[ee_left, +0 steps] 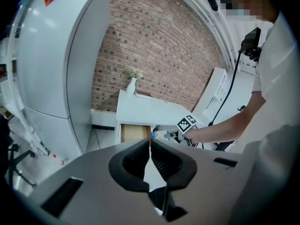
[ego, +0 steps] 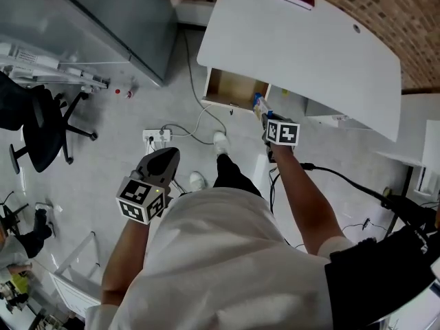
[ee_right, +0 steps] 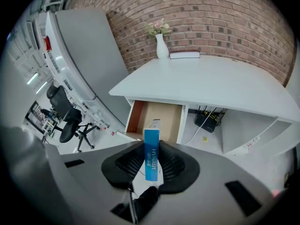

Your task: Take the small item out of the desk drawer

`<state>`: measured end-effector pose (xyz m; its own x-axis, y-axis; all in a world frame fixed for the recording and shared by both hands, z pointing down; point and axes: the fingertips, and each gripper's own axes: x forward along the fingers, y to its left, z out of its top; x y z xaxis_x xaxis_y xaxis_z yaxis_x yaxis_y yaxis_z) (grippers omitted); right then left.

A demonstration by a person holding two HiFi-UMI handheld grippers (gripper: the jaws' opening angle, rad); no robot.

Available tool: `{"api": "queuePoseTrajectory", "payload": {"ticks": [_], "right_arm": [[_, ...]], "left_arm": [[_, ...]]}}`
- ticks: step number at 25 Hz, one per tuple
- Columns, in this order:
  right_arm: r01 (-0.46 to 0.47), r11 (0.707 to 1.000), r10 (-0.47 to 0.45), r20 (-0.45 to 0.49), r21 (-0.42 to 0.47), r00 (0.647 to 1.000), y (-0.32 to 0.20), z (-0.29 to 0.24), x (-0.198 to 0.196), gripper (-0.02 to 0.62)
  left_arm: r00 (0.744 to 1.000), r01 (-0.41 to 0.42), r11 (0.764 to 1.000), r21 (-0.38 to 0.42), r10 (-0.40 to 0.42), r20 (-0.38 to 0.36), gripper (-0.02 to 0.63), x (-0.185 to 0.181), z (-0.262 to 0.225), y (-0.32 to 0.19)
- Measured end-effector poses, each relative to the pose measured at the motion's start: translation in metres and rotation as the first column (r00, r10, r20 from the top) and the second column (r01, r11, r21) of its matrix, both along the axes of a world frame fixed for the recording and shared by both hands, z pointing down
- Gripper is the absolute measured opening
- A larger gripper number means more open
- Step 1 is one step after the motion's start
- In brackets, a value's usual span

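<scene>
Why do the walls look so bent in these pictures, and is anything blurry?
Right gripper view: the wide lens bows the brick wall and desk, corners go black, the blue box up close is sharp. Left gripper view: same bulge. Head view: soft even light, faint shadows.

Small blue box, out of the open drawer

The blue box [ee_right: 151, 161] (white lettering down its face, pale top end) stands upright, pinched between the pads of the right gripper [ee_right: 150, 146], in front of the desk drawer [ee_right: 157, 118] and clear of it. The drawer is pulled out under the white desktop [ee_right: 206, 81], showing its tan wooden floor and reddish left wall.
</scene>
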<state>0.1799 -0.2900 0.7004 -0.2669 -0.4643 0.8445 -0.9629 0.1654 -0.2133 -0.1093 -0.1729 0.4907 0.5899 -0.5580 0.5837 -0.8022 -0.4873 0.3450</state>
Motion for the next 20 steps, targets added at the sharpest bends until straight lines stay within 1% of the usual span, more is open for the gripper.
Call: {"api": "queuePoseTrajectory", "payload": {"ticks": [11,16,20], "right_arm": [[0.032,0.999,-0.033,0.029,0.045,0.999,0.100,-0.073,-0.035,0.114],[0.018,0.998,-0.021,0.042,0.067,0.999,0.151,-0.098,-0.041,0.114],[0.010,0.997,-0.013,0.046,0.072,0.999,0.196,-0.108,-0.048,0.114]], "left_arm": [[0.998,-0.041,0.999,0.033,0.042,-0.038,0.029,-0.027,-0.018,0.063],[0.997,-0.066,0.997,0.050,0.068,-0.041,0.029,-0.036,-0.023,0.098],[0.996,-0.076,0.996,0.049,0.078,-0.040,0.029,-0.045,-0.022,0.131]]}}
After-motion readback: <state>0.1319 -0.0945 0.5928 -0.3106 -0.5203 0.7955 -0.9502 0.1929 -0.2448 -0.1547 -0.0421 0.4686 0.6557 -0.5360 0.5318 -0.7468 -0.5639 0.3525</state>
